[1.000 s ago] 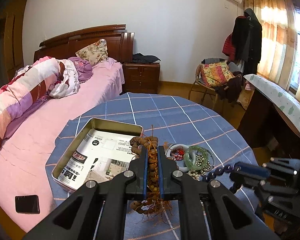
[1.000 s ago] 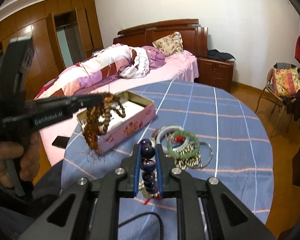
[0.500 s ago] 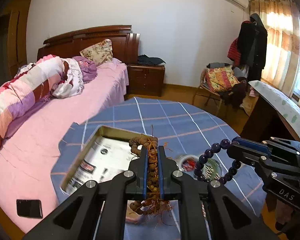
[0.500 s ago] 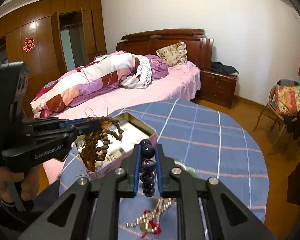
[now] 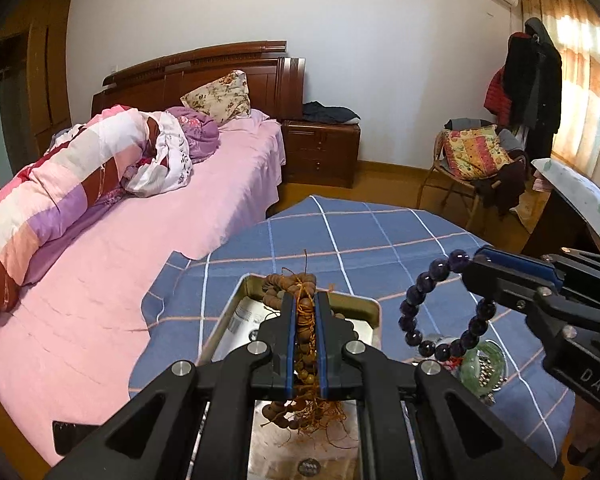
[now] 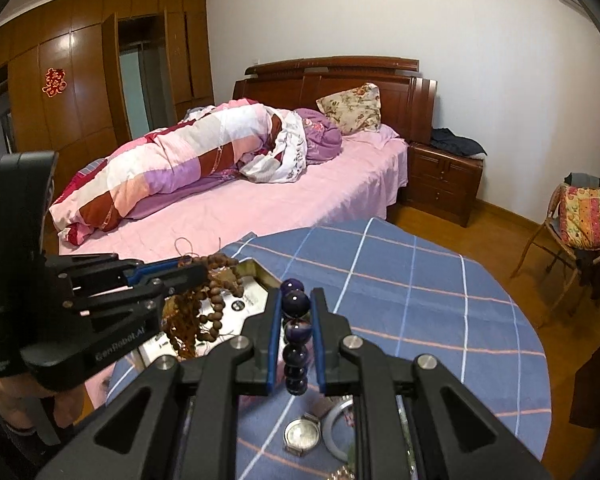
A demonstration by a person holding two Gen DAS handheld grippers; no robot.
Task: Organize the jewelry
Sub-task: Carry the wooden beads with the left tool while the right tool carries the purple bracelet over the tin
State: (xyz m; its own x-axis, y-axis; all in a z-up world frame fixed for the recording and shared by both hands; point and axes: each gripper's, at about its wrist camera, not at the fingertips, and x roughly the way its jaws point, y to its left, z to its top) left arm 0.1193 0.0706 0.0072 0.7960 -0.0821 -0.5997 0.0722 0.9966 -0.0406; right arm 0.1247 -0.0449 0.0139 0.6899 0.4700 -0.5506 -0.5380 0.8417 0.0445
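My left gripper point(image 5: 305, 312) is shut on a brown wooden bead string with orange tassels point(image 5: 304, 320) and holds it above the open metal tin point(image 5: 364, 304) on the blue checked table. It also shows in the right wrist view point(image 6: 204, 270), with the brown beads point(image 6: 216, 312) hanging over the tin point(image 6: 256, 270). My right gripper point(image 6: 295, 312) is shut on a dark purple bead bracelet point(image 6: 296, 328), lifted above the table. In the left wrist view the bracelet point(image 5: 444, 312) hangs from the right gripper point(image 5: 480, 264), right of the tin.
A green bangle with small metal beads point(image 5: 484, 364) lies on the table under the bracelet. A watch point(image 6: 302, 434) and a silver ring point(image 6: 336, 428) lie below my right gripper. A pink bed point(image 5: 140, 240) stands left, a black phone point(image 5: 66, 434) on it.
Both grippers rose and moved toward the tin with their beads. The brown beads now hang over the tin. The purple bracelet came up off the jewelry pile and hangs free.
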